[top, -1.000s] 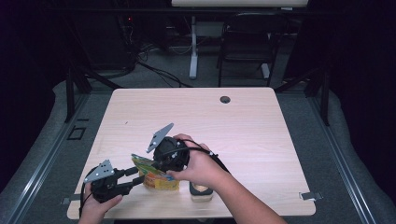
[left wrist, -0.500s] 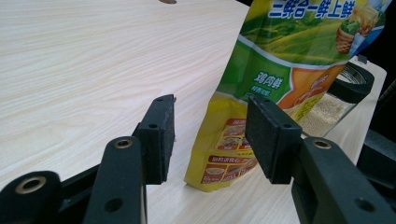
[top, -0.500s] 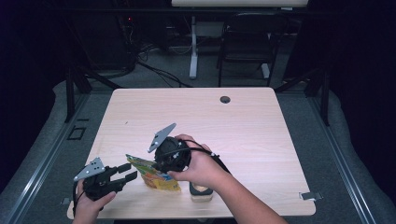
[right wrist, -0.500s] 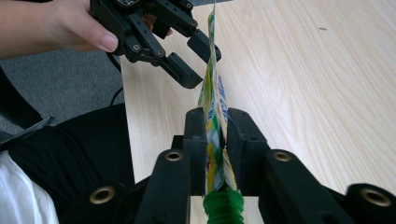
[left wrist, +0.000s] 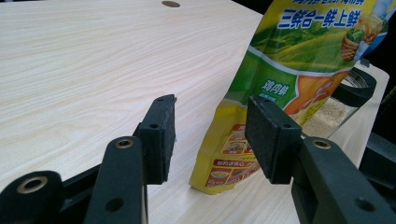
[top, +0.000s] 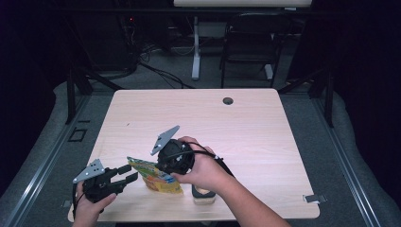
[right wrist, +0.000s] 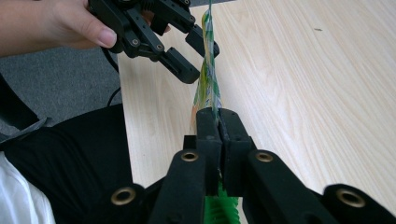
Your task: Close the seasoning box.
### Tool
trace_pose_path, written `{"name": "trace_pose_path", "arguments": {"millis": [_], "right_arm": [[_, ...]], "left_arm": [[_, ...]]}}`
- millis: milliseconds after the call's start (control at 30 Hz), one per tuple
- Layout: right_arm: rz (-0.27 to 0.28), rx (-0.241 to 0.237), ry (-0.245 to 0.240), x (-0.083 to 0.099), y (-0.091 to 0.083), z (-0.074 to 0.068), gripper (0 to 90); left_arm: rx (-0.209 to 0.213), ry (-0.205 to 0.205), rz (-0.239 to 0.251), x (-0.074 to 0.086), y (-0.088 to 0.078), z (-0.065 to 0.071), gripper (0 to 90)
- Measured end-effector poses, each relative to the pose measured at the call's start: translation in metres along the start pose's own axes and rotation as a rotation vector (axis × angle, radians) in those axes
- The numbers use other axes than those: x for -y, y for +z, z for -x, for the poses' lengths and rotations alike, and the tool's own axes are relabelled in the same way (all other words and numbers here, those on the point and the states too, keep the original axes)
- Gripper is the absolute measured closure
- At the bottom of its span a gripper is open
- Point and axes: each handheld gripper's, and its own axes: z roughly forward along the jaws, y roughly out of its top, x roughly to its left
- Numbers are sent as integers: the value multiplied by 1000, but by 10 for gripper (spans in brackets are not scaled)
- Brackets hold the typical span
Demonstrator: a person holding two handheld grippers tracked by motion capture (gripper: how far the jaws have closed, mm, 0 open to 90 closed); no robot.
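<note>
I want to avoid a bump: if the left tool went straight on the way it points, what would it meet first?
Most likely the yellow-green pouch, which stands just ahead of the open left tool, slightly towards one jaw; how far ahead is unclear.

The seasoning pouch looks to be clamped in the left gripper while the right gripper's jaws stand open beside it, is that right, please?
Not quite: the sides are swapped. The right gripper view shows the right gripper shut on the seasoning pouch, and the left gripper stands open beside it.

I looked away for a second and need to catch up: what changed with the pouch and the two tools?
The left tool drew back off the pouch, jaws open. The right tool has just been closing and now clamps the pouch's edge. The jar stayed put.
</note>
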Motion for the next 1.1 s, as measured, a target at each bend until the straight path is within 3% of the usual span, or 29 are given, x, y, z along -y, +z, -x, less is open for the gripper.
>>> {"name": "trace_pose_path", "arguments": {"millis": [267,500,533,700,733,1100], "right_arm": [[8,34,-10,-2,2,0,900],[30,55,27,-4,6,6,900],[31,56,29,-4,6,7,900],[42,73,53,-7,10,12,900],[44,73,58,-7,10,12,900],[66,58,79,-7,9,13,852]], "left_arm": [[-17,0,8,0,0,-1,533],[-24,-1,7,1,0,-1,534],[-5,0,0,0,0,-2,534],[-26,-2,8,1,1,-1,535],[-9,-2,1,1,0,-2,534],[-12,1,0,1,0,-2,534]]}}
